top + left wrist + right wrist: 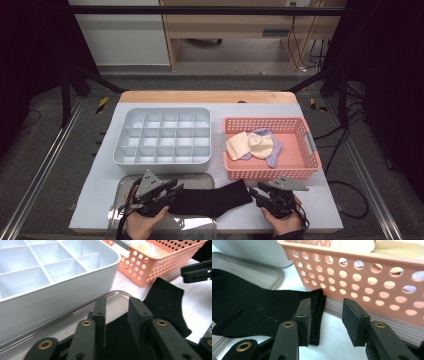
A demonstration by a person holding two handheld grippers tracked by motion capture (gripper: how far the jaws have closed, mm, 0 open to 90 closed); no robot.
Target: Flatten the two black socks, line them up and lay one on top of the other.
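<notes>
Sock [210,201] lies lengthwise between my grippers, half on the tray [197,179]; my right gripper [260,195] is at its cuff, left gripper [172,192] over its toe, both jaws apart, gripping nothing.

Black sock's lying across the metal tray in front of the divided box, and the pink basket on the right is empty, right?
Not empty. The high view shows the pink basket holding cream and lavender socks. The rest stands: the black sock lies across the metal tray in front of the divided box.
</notes>
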